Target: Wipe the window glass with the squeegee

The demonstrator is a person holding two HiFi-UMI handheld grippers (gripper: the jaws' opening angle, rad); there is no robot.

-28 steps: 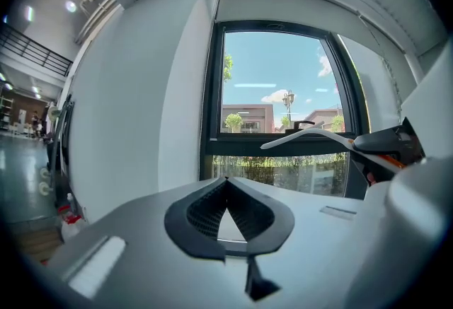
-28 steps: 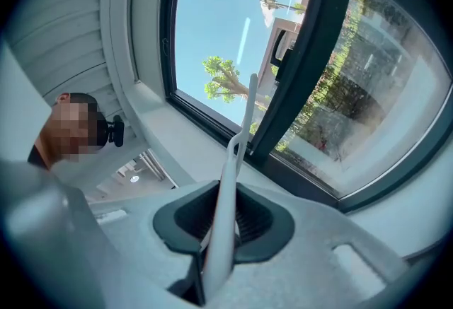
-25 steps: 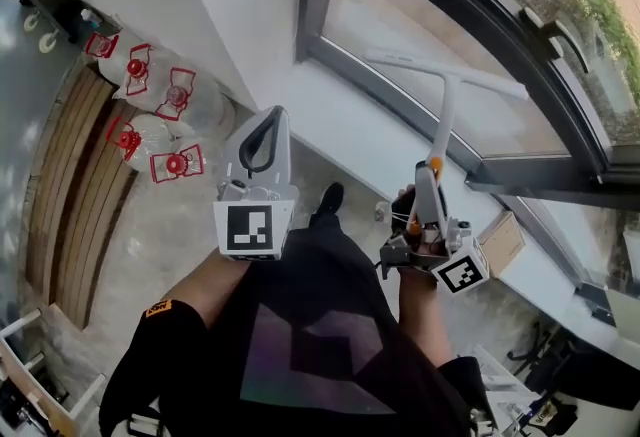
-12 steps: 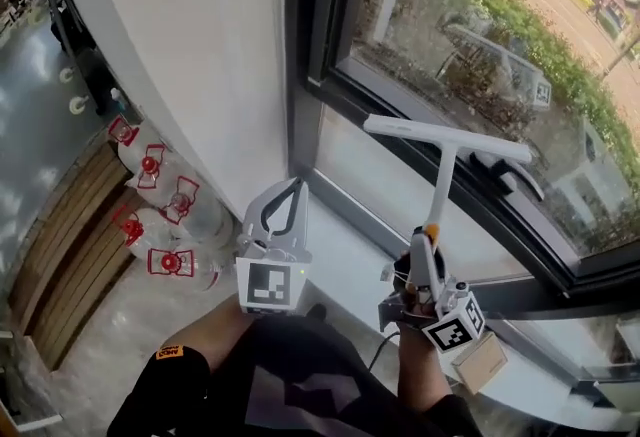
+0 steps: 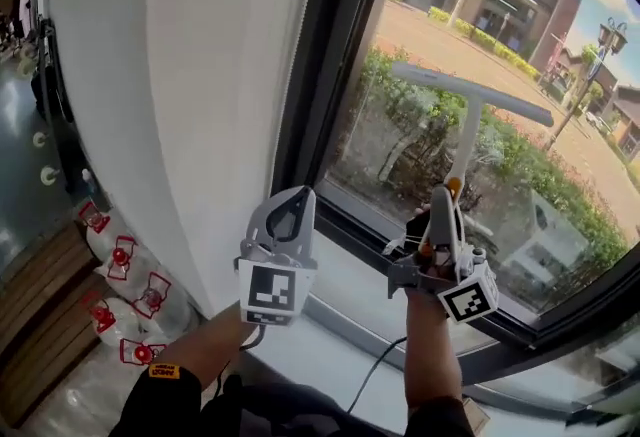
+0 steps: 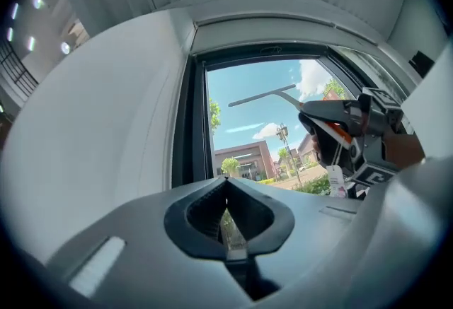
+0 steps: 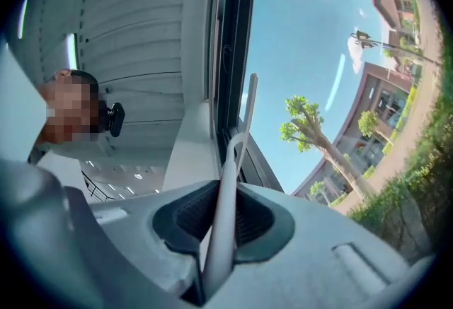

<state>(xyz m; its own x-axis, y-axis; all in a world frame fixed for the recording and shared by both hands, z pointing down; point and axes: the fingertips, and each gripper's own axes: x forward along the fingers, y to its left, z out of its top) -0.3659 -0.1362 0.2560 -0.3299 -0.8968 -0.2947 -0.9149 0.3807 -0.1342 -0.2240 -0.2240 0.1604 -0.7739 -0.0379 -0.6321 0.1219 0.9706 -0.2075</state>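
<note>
Tools number two, one in each of the person's hands. There is one squeegee [image 5: 470, 130], and five water jugs [image 5: 120, 260] with red caps stand down on the floor [image 5: 35, 330] at the left. Each tool carries one marker cube at its near end.

Both forearms rise from the near edge of the head view, and the tools are held upright side by side, well apart. The left tool [image 5: 293, 208] stands before the white wall [image 5: 170, 75], just beside the dark window frame [image 5: 345, 65]. Its jaws are pressed together with nothing between them; the left gripper view [image 6: 226, 187] shows only a thin slit of greenery behind the tips. The right tool [image 5: 445, 205] stands to the right, in front of the window glass [image 5: 520, 35]. Its jaws are clamped on the low part of the squeegee's handle, which the right gripper view [image 7: 221, 208] shows running straight up between the pads.

The squeegee's long axis, its pale handle, points up and away from the right tool. Its one blade sits crosswise at the far top end, running left to right, with the left end a little higher in the head view. The blade is held up before the glass, above the sill [image 5: 330, 295]. I cannot tell whether it touches the pane. One dark cable [image 5: 375, 375] hangs below the right forearm.
</note>
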